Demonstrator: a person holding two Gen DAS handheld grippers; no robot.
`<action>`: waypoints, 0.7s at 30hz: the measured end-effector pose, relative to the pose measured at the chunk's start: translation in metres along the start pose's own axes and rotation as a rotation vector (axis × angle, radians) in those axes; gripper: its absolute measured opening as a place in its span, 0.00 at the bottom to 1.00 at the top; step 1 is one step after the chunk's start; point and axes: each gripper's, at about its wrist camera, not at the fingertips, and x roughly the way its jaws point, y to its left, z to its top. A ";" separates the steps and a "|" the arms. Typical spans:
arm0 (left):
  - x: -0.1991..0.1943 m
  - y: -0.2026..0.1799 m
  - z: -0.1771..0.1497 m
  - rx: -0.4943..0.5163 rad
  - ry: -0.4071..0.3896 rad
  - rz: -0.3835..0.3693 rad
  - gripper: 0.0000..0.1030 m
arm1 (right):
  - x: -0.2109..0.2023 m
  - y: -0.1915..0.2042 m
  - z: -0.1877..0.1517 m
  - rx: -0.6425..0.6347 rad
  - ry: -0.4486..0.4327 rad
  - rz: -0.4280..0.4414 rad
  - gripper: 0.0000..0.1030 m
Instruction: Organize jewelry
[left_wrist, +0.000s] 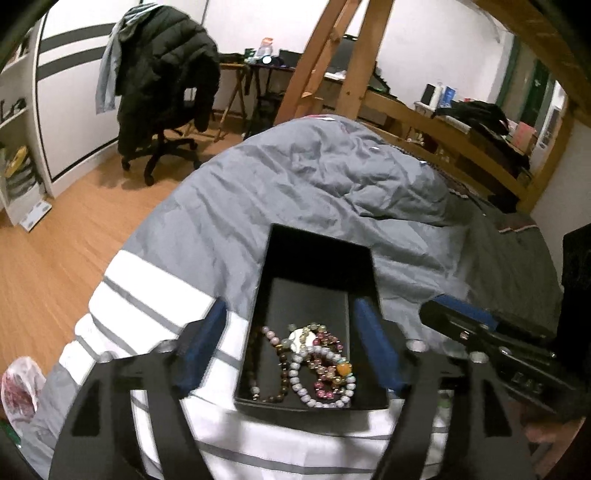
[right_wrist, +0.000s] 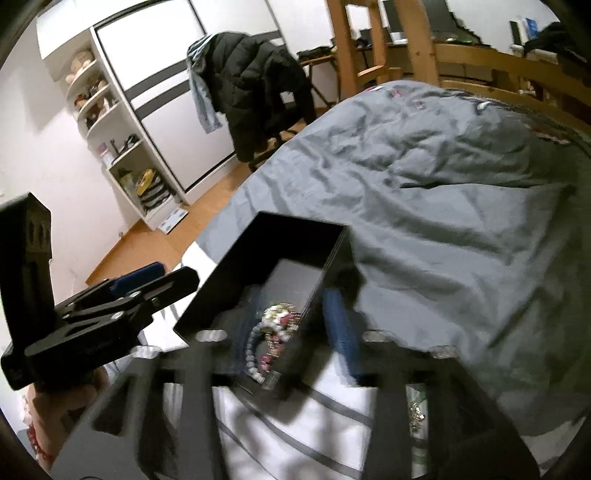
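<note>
Wood floor (left_wrist: 55, 251) running warm orange at nine o'clock. Office chair (left_wrist: 162, 147) at eleven o'clock, draped in a black puffer jacket (left_wrist: 166, 66) with a pale blue garment (left_wrist: 107, 74) hung beside it. White wardrobe (right_wrist: 147, 85) with dark stripes behind, open shelves (right_wrist: 107, 122) at its left end holding soft toys and folded bits. White walls (left_wrist: 424, 44) all round, lit evenly. Wooden ladder (left_wrist: 332, 62) angling up at twelve o'clock, timber bed frame (left_wrist: 461, 129) stretching toward two o'clock, cluttered along its top. Dark desk (left_wrist: 273, 70) far back, crowded with small items. Rumpled grey duvet (left_wrist: 332, 177) filling the centre, white stripes (left_wrist: 155, 291) at its near end.
</note>
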 end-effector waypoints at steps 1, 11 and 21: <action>0.000 -0.003 0.000 0.008 -0.002 -0.011 0.82 | -0.011 -0.008 -0.003 0.005 -0.030 -0.014 0.73; 0.000 -0.056 -0.011 0.205 -0.011 -0.109 0.86 | -0.087 -0.081 -0.035 -0.013 -0.067 -0.169 0.73; 0.027 -0.120 -0.035 0.368 0.097 -0.181 0.86 | -0.100 -0.128 -0.092 0.033 0.003 -0.205 0.50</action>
